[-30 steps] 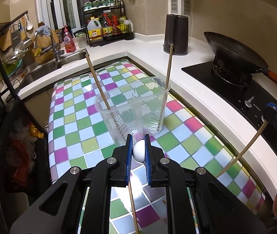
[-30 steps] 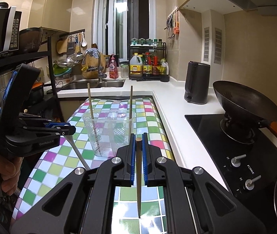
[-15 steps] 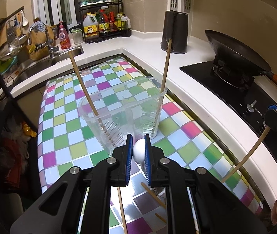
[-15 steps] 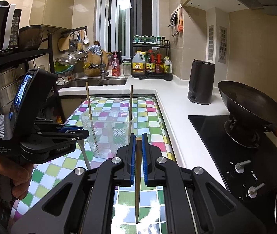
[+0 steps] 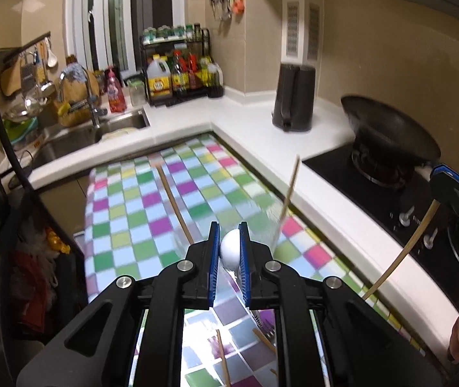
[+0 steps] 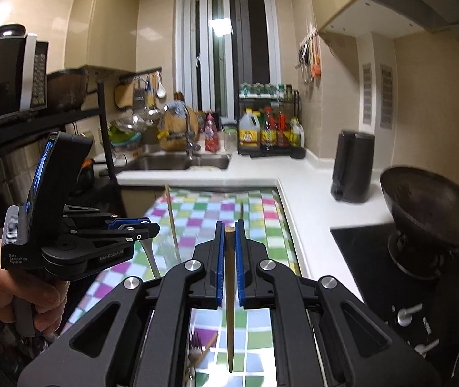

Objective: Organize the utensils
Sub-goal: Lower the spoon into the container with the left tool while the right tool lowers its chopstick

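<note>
Both tools have risen since a moment ago, so the clear plastic utensil holder (image 5: 255, 225) that filled the left view now sits low and blurred behind the fingertips. The left tongs (image 5: 229, 251) are clamped on a white rounded spoon end (image 5: 230, 249), the blue pads pressed to either side of it; from the right camera the same tool shows with a pale spoon handle (image 6: 149, 253) hanging below it, above the checkered multicolour cloth-covered surface (image 5: 126, 213). The right tongs (image 6: 229, 251) are shut on a slim wooden chopstick (image 6: 229, 290), which runs down between the pads and ends in a point over the cloth. Two more wooden chopsticks lean out of the holder, the left-leaning chopstick (image 5: 174, 203) and the right-leaning chopstick (image 5: 289, 193), well apart at their tips. A couple of loose sticks (image 5: 223, 358) lie flat on the cloth below the left tool. Beyond stand a black kettle (image 5: 294, 96) on the white counter and a dark wok (image 5: 390, 132) on the hob.
</note>
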Available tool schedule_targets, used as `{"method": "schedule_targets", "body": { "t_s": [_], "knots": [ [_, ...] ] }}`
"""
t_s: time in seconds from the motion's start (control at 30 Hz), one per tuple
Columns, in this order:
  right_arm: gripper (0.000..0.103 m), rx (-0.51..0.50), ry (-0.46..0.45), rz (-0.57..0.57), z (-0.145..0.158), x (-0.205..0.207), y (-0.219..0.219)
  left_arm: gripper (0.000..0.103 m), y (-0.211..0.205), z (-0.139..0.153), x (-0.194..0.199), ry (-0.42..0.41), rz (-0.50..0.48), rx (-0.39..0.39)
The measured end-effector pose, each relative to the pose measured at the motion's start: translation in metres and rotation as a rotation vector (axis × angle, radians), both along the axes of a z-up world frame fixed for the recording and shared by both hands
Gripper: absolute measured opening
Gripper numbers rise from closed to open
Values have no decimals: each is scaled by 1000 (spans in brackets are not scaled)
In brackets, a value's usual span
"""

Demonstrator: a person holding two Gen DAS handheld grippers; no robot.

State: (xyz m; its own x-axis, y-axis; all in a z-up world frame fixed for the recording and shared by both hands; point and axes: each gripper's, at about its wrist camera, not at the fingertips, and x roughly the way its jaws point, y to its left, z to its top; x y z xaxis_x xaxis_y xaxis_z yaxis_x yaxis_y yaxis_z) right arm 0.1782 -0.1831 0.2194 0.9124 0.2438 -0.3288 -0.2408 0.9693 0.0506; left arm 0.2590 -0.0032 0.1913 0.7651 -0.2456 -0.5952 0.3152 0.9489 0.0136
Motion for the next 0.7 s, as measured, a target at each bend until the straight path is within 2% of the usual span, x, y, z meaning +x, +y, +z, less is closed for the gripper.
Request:
{"method": "schedule_targets", "body": {
  "t_s": [0.2,0.37,0.5,0.7],
  "knots": [
    [7,5,-96,21,50,29,16,12,22,56,23,-88,48,-34],
    [6,40,-150,9,75,61,23,12,28,85,48,-154,77,-38],
    [6,63,-140,-10,67,92,28,12,22,73,73,-122,73,-2],
    [6,4,-79,-36,21,127,39,12,11,20,100,-8,16,85]
  ]
}}
